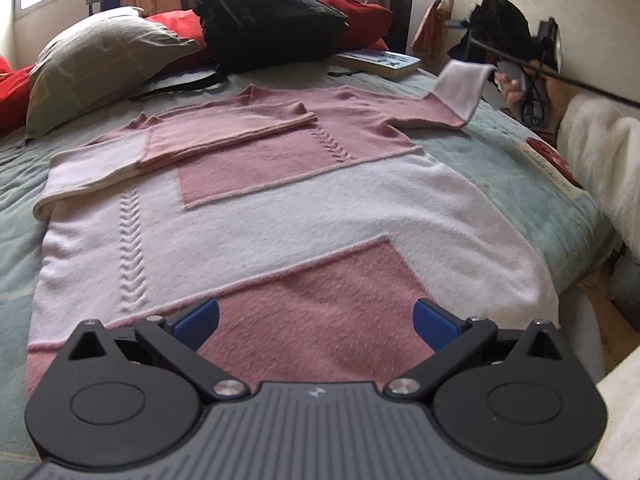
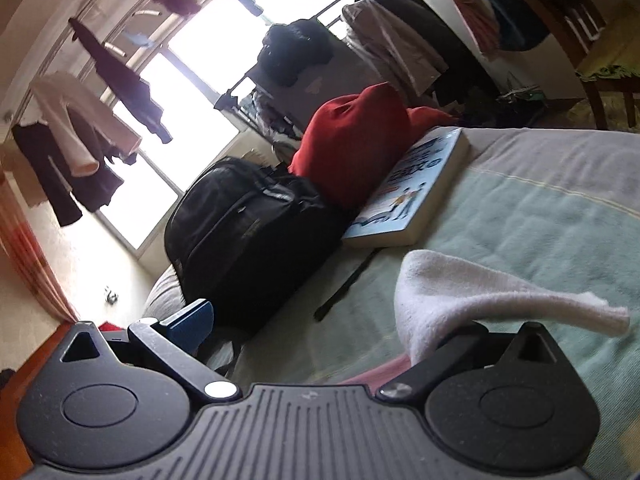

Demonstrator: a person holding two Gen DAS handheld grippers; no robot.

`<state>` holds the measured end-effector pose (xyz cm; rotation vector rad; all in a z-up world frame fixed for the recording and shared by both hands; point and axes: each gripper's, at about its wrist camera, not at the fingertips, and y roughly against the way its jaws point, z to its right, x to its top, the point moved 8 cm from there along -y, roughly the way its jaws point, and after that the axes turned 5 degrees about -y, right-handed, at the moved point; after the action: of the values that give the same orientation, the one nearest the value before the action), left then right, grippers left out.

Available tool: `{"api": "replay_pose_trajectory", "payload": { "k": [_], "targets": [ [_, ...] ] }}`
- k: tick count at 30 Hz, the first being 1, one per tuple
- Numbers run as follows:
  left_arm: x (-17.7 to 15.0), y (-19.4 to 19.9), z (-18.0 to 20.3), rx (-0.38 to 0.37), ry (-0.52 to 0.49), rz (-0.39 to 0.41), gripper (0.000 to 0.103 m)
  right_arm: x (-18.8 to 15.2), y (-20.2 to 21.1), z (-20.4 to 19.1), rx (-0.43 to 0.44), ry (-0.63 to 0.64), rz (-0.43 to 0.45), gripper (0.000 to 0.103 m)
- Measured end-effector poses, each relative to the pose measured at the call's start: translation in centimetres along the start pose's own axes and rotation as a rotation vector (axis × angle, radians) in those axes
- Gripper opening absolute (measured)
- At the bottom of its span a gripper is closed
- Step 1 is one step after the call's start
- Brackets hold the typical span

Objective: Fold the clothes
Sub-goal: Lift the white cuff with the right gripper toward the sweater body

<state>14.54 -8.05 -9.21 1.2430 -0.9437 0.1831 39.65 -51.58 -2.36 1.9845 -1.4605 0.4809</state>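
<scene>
A pink and white knit sweater (image 1: 280,208) lies flat on the pale green bedspread (image 1: 500,168). One sleeve (image 1: 224,132) is folded across its chest. The other sleeve stretches right, and its white cuff (image 1: 460,88) is lifted off the bed. My left gripper (image 1: 316,322) hovers open over the pink hem, nothing between its blue pads (image 1: 198,322). In the right wrist view my right gripper (image 2: 316,316) stands open, with the white cuff (image 2: 460,292) draped over its right finger, hiding that pad. The right gripper (image 1: 510,76) shows blurred at the cuff's end in the left wrist view.
At the head of the bed stand a black backpack (image 1: 268,12) (image 2: 248,236), a book (image 1: 380,62) (image 2: 412,188), red cushions (image 2: 356,140) and a grey pillow (image 1: 100,64). A white fluffy item (image 1: 600,152) lies past the bed's right edge. Clothes hang by the window (image 2: 80,128).
</scene>
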Motion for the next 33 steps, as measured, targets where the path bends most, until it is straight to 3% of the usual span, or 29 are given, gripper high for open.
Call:
{"api": "replay_pose_trajectory", "payload": {
  "k": [21,33],
  "targets": [
    [-2.4,4.3,-3.5,0.001,0.015,0.031,0.102,-7.4,-4.4,-14.0,0.06,0.1,-0.105,0.103],
    [-3.4,4.9,-4.5,0.002,0.027,0.014,0.102,-13.5,-8.2,-19.4,0.082,0.119,-0.154,0.103]
  ]
}}
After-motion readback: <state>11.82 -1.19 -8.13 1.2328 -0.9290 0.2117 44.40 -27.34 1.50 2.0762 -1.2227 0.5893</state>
